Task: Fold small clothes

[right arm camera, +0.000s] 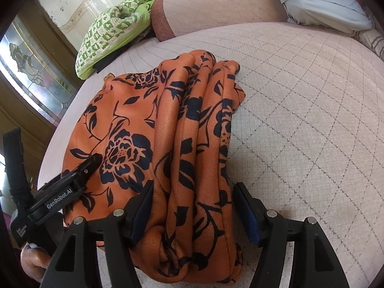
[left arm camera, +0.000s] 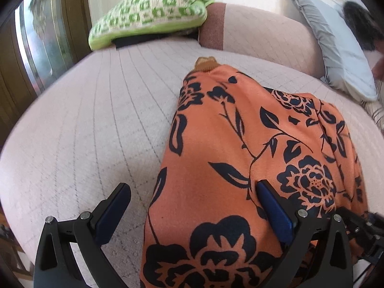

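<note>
An orange garment with black flowers point(left arm camera: 240, 144) lies on a pale quilted bed cover point(left arm camera: 84, 124). It also shows in the right wrist view point(right arm camera: 148, 124), bunched in long folds on its right side. My left gripper point(left arm camera: 192, 199) is open, its jaws set wide over the garment's near left edge, the right finger point(left arm camera: 273, 206) resting on the cloth. My right gripper point(right arm camera: 194, 199) is open with the bunched folds lying between its fingers. The left gripper's finger point(right arm camera: 88, 165) shows in the right wrist view, lying on the cloth.
A green and white patterned cushion point(left arm camera: 148, 12) lies at the far end by a pink bolster point(left arm camera: 252, 28). A grey pillow point(left arm camera: 336, 48) lies at the far right, with a person's dark hair point(left arm camera: 360, 24) beyond it. A glazed wooden door point(right arm camera: 31, 72) stands to the left.
</note>
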Available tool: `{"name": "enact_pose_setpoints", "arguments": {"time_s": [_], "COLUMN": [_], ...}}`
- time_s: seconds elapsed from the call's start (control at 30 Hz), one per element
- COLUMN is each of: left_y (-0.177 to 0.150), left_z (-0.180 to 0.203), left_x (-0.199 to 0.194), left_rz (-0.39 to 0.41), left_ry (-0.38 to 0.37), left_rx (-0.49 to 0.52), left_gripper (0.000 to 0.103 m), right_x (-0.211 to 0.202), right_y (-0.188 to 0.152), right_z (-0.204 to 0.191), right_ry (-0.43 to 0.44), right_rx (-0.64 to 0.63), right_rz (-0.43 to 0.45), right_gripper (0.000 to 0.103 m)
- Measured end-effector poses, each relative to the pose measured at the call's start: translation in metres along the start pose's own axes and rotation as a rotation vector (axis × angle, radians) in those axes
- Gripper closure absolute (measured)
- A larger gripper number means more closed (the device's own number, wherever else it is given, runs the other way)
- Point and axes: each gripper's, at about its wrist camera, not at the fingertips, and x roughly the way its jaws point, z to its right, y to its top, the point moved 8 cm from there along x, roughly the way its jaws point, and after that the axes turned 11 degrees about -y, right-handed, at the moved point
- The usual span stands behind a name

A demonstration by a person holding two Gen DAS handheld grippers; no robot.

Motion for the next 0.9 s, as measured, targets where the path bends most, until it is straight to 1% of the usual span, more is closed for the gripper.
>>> {"name": "enact_pose_setpoints", "arguments": {"time_s": [0.07,0.17,0.23,0.3,0.37,0.4,0.47,0.53,0.6,0.67,0.8,0.9], "left_y": [-0.001,0.0,0.002,0.005,0.009,0.011,0.013,0.013,0.016,0.021,0.031,0.036], "left_z": [0.003,-0.001,-0.003,-0.001,0.001,0.003,0.007,0.009,0.011,0.01,0.008,0.005], "left_x": [-0.001,0.0,-0.002,-0.006,-0.02,-0.03,-0.052,-0.068,-0.089,-0.109,-0.141,-0.162], "left_rz": [0.005,-0.013,-0.048,-0.083,-0.075,-0.051,-0.015,-0.011,0.003,0.025,0.07,0.061], "left_ry": [0.007,-0.021,-0.046,-0.053,-0.027,-0.004,0.026,0.028,0.04,0.058,0.089,0.126], "left_rx": [0.01,-0.032,-0.063,-0.046,-0.003,0.028,0.075,0.1,0.128,0.148,0.147,0.139], "left_gripper": [0.0,0.0,0.0,0.0,0.0,0.0,0.0,0.0,0.0,0.0,0.0,0.0], "right_x": [0.0,0.001,-0.001,-0.006,-0.015,-0.02,-0.039,-0.061,-0.08,-0.1,-0.135,-0.158], "right_y": [-0.001,0.0,0.001,0.001,0.002,0.003,0.007,0.01,0.009,0.005,-0.003,-0.007], "right_z": [0.0,0.0,0.001,0.004,0.009,0.012,0.017,0.023,0.025,0.027,0.018,0.009], "right_ry": [-0.001,0.012,0.018,0.025,0.033,0.034,0.007,-0.023,-0.027,-0.048,-0.072,-0.081], "right_rx": [-0.002,0.012,0.02,0.041,0.075,0.083,0.082,0.078,0.078,0.058,-0.002,-0.033], "right_rz": [0.004,0.001,0.006,0.007,0.003,0.017,0.089,0.161,0.206,0.246,0.296,0.317], "right_gripper": [0.033,0.032,0.032,0.031,0.031,0.031,0.031,0.031,0.031,0.031,0.031,0.031]}}
